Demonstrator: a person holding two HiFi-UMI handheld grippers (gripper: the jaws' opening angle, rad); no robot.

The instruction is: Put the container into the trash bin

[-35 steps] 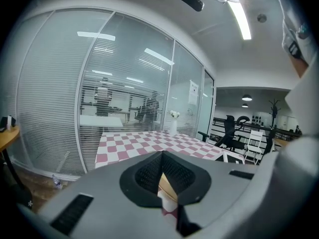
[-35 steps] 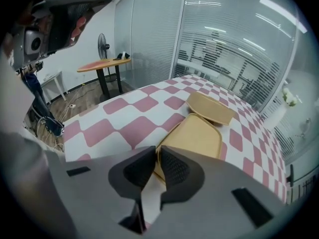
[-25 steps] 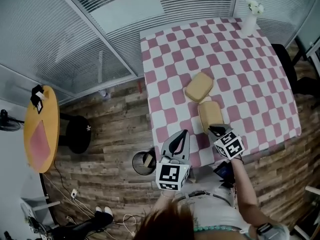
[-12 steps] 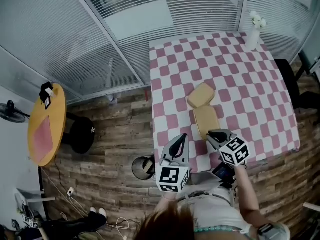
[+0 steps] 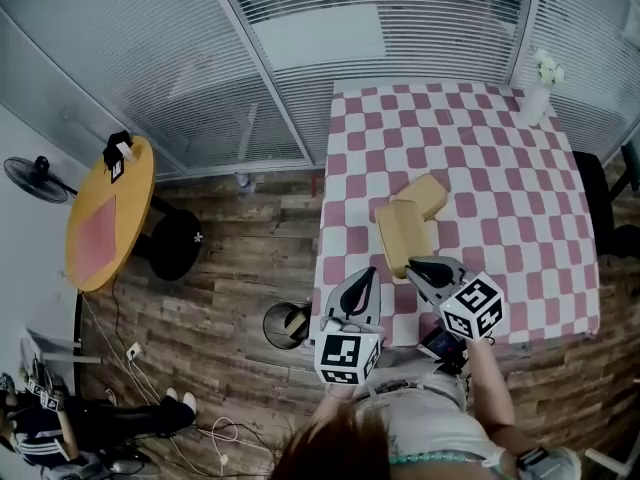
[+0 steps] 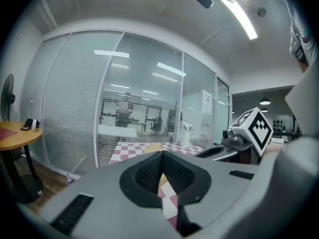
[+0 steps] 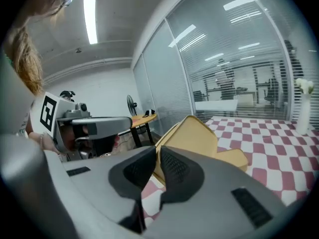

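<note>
A tan hinged container [image 5: 402, 234] hangs over the checked table [image 5: 520, 188], its near half tilted up and its far half [image 5: 427, 195] trailing toward the cloth. My right gripper [image 5: 414, 266] is shut on the near half's edge; in the right gripper view the container [image 7: 197, 136] stands slanted past the gripper [image 7: 156, 156]. Whether the far half touches the table I cannot tell. My left gripper [image 5: 367, 274] is shut and holds nothing, beside the table's near left corner; its pads [image 6: 149, 171] meet. The small round trash bin [image 5: 286, 325] stands on the wood floor just left of it.
A white vase of flowers [image 5: 541, 90] stands at the table's far right corner. Left of the table are a round yellow side table [image 5: 108, 213], a black stool [image 5: 178, 244] and a fan [image 5: 34, 177]. A glass partition with blinds runs behind. Cables and someone's feet [image 5: 45, 426] lie at bottom left.
My right gripper has risen with the container, tipping its near half up off the cloth. The left gripper has barely moved. The head view has swung, so the table sits further right.
</note>
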